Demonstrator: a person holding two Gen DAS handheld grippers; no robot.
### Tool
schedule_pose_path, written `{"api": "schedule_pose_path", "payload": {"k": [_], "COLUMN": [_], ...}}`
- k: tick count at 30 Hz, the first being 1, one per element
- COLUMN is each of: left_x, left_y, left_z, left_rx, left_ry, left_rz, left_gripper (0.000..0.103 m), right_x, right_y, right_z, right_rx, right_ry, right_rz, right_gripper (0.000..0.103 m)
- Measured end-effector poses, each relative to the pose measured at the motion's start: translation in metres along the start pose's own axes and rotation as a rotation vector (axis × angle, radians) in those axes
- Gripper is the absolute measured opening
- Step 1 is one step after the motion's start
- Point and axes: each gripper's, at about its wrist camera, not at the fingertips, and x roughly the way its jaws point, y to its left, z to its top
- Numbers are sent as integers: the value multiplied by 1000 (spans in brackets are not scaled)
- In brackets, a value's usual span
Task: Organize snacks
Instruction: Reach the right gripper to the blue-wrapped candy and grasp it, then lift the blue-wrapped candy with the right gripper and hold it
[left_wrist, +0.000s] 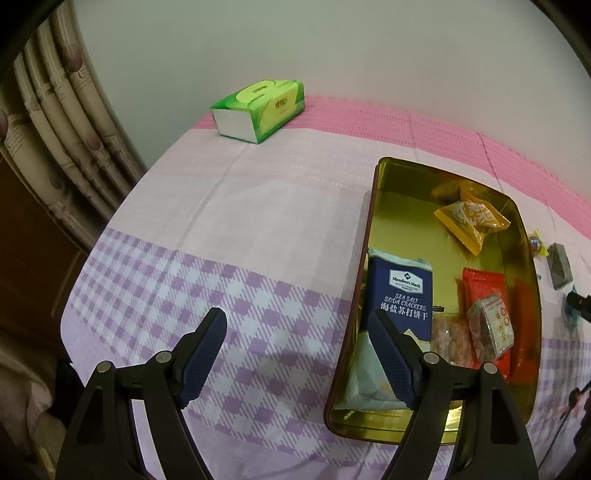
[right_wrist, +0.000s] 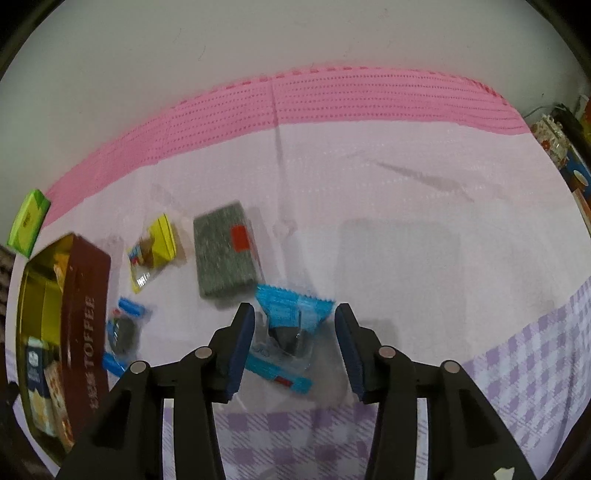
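Jaws apart, crinkled blue snack packet (right_wrist: 286, 332) between

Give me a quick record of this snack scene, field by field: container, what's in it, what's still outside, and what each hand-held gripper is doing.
container: open gold tin on the checked cloth
inside: blue cracker pack, orange packet, red packet
outside: grey packet, yellow packet, two blue packets
left hand-held gripper: open, empty, one finger over the tin
right hand-held gripper: open around a blue packet, pads not pressing
elsewhere: green tissue box
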Motion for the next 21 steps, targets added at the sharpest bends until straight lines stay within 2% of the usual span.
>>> {"api": "schedule_pose_path", "payload": {"k": [10, 16, 21], "left_x": [1, 0, -6], "left_y": [-6, -14, -22], "left_z": [-1, -1, -1], "left_rx": [29, 54, 70], "left_ry": [-4, -30, -54], "left_rz": [18, 34, 26], "left_gripper": [80, 80, 80], "right_x": [-2, -4, -7], "right_y": [0, 5, -4], "right_z": [-12, -21, -22], "right_rx": [-96, -170, -169], "right_ry": [-76, -123, -147], "right_rz": [45, 63, 82], "right_gripper": [43, 34, 33]}}
